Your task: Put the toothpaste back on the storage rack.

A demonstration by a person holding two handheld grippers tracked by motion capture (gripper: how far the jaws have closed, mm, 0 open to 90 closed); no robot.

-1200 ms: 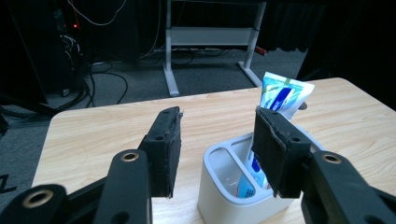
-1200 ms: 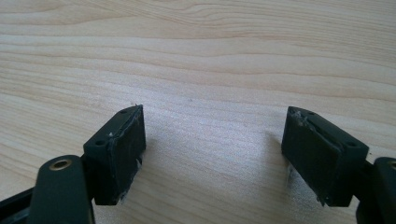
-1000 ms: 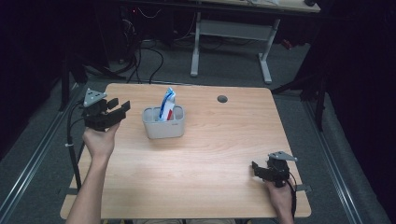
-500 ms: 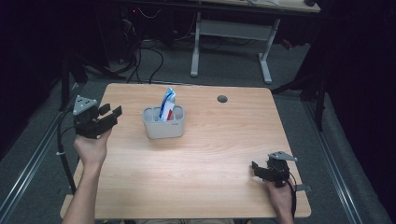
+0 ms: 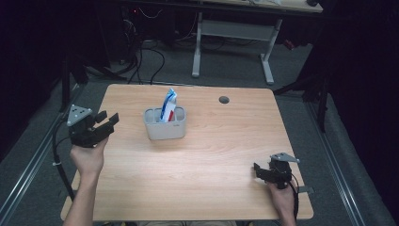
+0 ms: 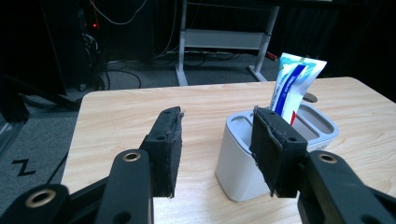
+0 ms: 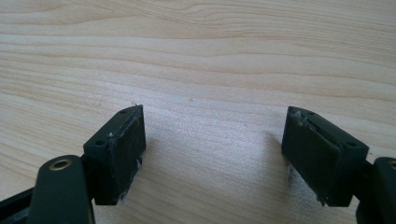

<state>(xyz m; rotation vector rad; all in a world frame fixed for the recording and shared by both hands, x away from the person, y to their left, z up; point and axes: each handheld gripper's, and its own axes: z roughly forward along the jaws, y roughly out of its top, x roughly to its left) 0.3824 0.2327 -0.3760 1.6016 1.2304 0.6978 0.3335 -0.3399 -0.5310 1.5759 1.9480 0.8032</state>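
Note:
A grey holder [image 5: 164, 125] stands on the wooden table [image 5: 211, 141], left of its middle, with a blue, white and red toothpaste tube [image 5: 168, 106] upright in it. My left gripper [image 5: 107, 120] hovers over the table's left edge, a hand's width left of the holder, pointing toward it. Its jaws are open and nothing is between them. In the left gripper view the holder [image 6: 236, 154] and tube [image 6: 292, 88] show beyond the left gripper [image 6: 219, 140]. My right gripper [image 5: 258, 170] rests low near the front right corner, open over bare wood [image 7: 212, 149].
A round cable hole [image 5: 224, 99] sits in the table's far part. Beyond the far edge stand a desk frame [image 5: 230, 28] and floor cables [image 5: 155, 56]. Dark curtains close both sides.
My left gripper has drifted left and a little toward the near edge, away from the holder, sinking slightly. The right gripper has stayed put.

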